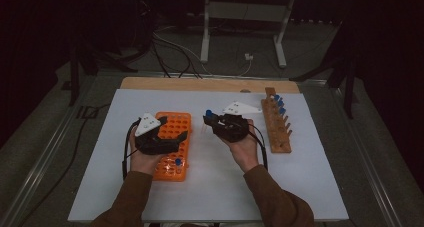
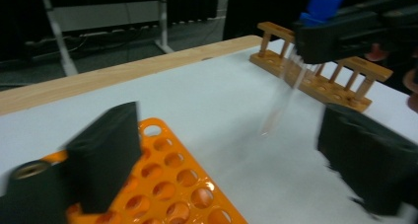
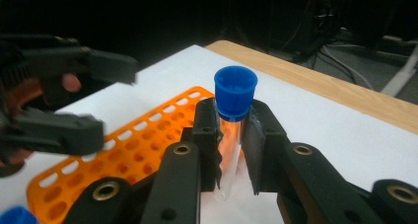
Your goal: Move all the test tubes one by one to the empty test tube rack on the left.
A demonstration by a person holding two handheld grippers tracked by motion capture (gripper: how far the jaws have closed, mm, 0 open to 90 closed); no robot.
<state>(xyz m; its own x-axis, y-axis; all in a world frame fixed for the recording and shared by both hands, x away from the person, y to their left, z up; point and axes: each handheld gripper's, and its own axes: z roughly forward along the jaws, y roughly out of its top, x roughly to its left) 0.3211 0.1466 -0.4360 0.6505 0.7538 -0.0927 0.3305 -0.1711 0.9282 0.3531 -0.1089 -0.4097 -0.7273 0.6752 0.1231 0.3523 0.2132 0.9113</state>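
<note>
My right gripper (image 3: pixel 230 135) is shut on a clear test tube (image 3: pixel 229 155) with a blue cap (image 3: pixel 235 92), held upright above the white mat. In the high view this gripper (image 1: pixel 212 121) sits between the two racks, with the tube's cap (image 1: pixel 209 113) on top. My left gripper (image 1: pixel 172 137) hovers open over the orange tube rack (image 1: pixel 175 124), nothing between its jaws. In the left gripper view the jaws stand wide apart, and the held tube (image 2: pixel 283 95) hangs tilted beyond them. One blue-capped tube (image 1: pixel 178 162) stands in the orange rack's near end.
A wooden tube rack (image 1: pixel 278 132) lies along the mat's right side, with capped tubes (image 1: pixel 279 104) in its far holes. The white mat (image 1: pixel 210 187) covers a wooden table whose edge (image 1: pixel 200 83) shows at the back. Cables and a stand lie on the floor beyond.
</note>
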